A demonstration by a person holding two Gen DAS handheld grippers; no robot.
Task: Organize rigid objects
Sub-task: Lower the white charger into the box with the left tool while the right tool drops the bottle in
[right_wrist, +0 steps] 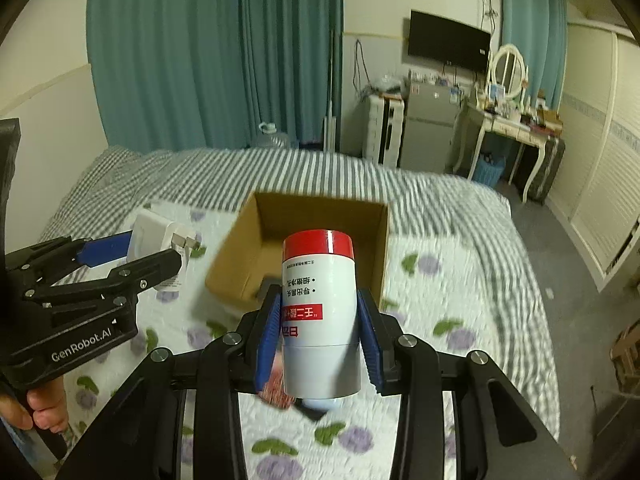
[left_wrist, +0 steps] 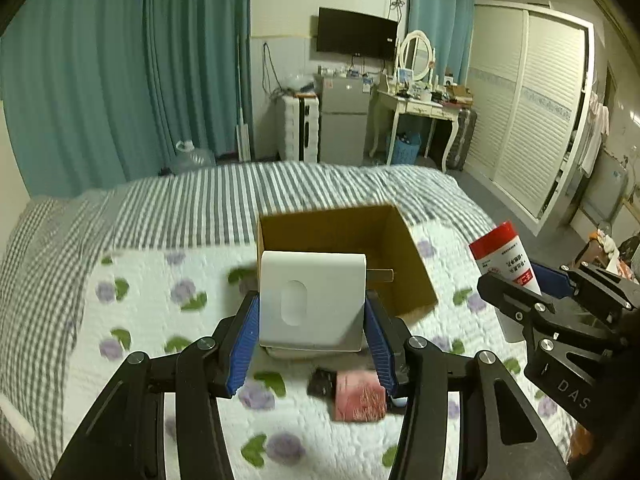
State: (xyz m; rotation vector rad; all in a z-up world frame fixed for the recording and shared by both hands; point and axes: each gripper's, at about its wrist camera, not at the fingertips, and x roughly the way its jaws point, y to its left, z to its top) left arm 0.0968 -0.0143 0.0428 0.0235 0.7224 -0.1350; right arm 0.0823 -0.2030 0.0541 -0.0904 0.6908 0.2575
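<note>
Left wrist view: left gripper (left_wrist: 312,332) clamping white charger (left_wrist: 312,300) between jaws, box (left_wrist: 404,264) ahead waiting. Right gripper (right_wrist: 320,336) squeezing upright bottle (right_wrist: 320,312), keeping label readable.

Bed (left_wrist: 160,208), striped and floral covers. Teal curtains (left_wrist: 120,80). Wall television (left_wrist: 356,34). Small fridge (left_wrist: 344,120). Vanity (left_wrist: 416,106) with oval mirror (left_wrist: 416,54). Louvred wardrobe (left_wrist: 528,108).
</note>
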